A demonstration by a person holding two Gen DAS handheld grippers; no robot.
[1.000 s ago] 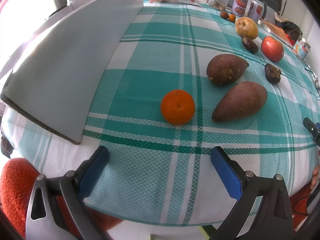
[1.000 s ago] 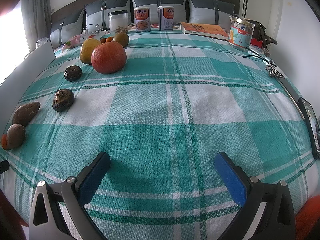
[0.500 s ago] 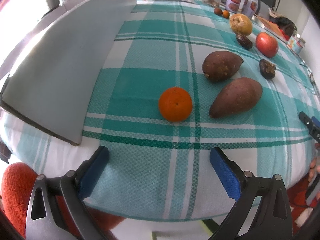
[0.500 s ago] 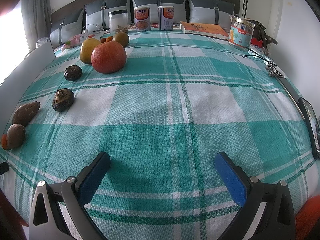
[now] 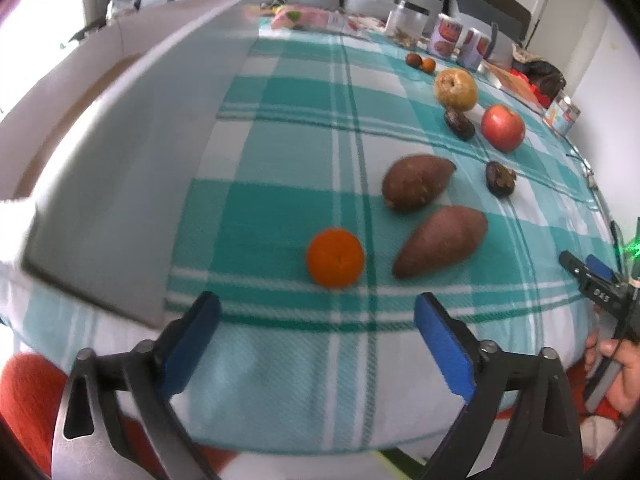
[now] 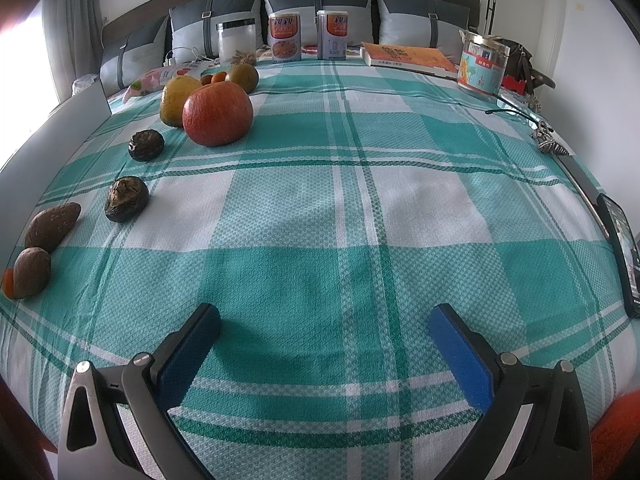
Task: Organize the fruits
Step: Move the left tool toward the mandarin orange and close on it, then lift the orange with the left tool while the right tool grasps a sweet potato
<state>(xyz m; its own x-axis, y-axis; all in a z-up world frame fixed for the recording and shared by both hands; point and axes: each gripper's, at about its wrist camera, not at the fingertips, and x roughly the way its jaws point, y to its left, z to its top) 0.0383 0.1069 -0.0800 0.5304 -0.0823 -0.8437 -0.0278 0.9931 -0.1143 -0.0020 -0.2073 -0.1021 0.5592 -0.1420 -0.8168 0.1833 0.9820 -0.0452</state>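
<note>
Left wrist view: the left gripper (image 5: 316, 318) hangs over the near edge of a bed covered by a teal and white checked cloth (image 5: 280, 216). Its blue jaws stand apart with nothing between them, and they have just been closing a little. They tilt steeply down toward the cloth. Just beyond them lies an orange (image 5: 335, 257), not touched. To its right are two sweet potatoes, the nearer one (image 5: 440, 241) long and angled, the farther one (image 5: 416, 182) rounder. Farther back lie two dark shrivelled fruits (image 5: 500, 178) (image 5: 459, 124), a red apple (image 5: 503, 127) and a yellow-brown pear (image 5: 456, 89). A large grey flat board (image 5: 132, 176) lies along the left. At the right edge a hand (image 5: 618, 368) holds the right gripper's handle.

Right wrist view: the right gripper (image 6: 325, 326) also points steeply down over bare checked cloth. Its jaws are wide apart, empty, touching nothing. The fruit lies well off to the left: apple (image 6: 218, 114), pear (image 6: 178, 99), dark fruits (image 6: 146, 145) (image 6: 126, 199), sweet potatoes (image 6: 53, 225) (image 6: 32, 271). At the bed's far edge stand a clear jar (image 6: 236, 42), two tins (image 6: 285, 37) (image 6: 332, 34), a book (image 6: 408, 56) and a printed tin (image 6: 482, 62); their contents cannot be made out.
</note>
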